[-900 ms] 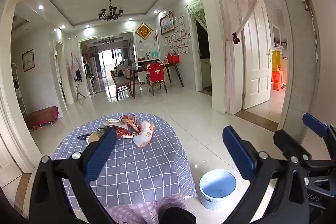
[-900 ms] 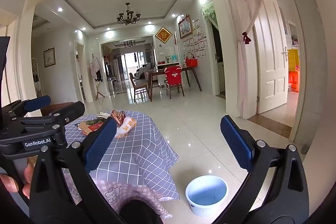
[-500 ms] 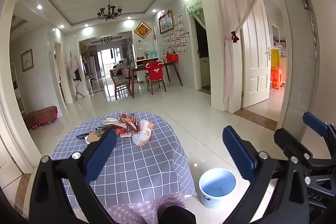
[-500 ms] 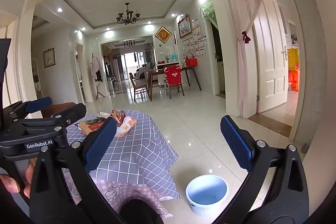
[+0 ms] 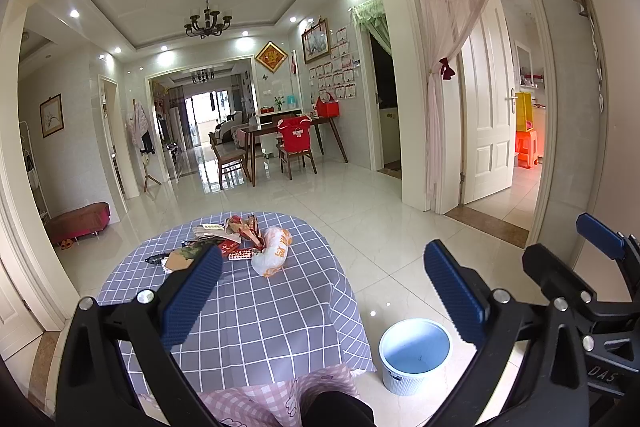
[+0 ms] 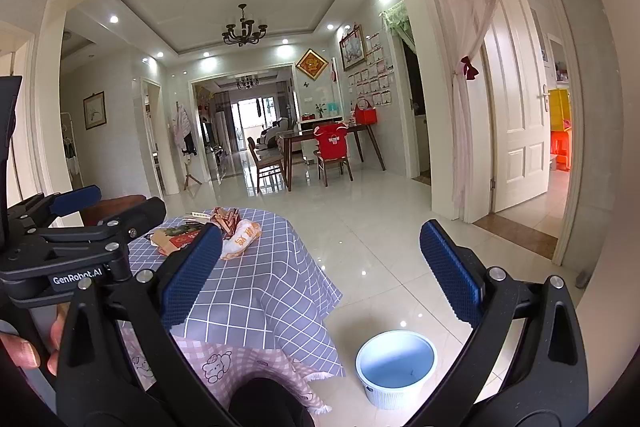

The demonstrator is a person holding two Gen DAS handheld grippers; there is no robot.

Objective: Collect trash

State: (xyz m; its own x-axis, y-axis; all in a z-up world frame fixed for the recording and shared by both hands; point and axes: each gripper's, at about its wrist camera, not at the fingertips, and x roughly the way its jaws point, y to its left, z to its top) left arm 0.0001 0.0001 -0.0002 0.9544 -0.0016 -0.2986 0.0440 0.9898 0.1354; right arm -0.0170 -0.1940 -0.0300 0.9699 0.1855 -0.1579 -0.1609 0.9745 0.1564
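A heap of wrappers (image 5: 240, 235) (image 6: 224, 223) lies at the far side of a round table with a grey-blue checked cloth (image 5: 248, 315) (image 6: 256, 291). A white-and-orange plastic bag (image 5: 274, 253) (image 6: 242, 239) sits at the heap's right edge. On the floor to the table's right stands an empty pale-blue bin (image 5: 414, 355) (image 6: 394, 367). My left gripper (image 5: 320, 291) hangs open over the near table edge, nothing between its blue pads. My right gripper (image 6: 320, 279) is open too, held above the floor between table and bin. The left gripper's body shows at the far left of the right wrist view.
White tiled floor (image 5: 392, 239) spreads right of the table and beyond it. A dining table with chairs (image 5: 288, 143) stands far back. A curtained doorway with a white door (image 5: 480, 115) is on the right. A red bench (image 5: 78, 223) sits by the left wall.
The left wrist view has shifted slightly, so the table sits a little lower and nearer. Both grippers stay open; the wrappers and bin have not moved.
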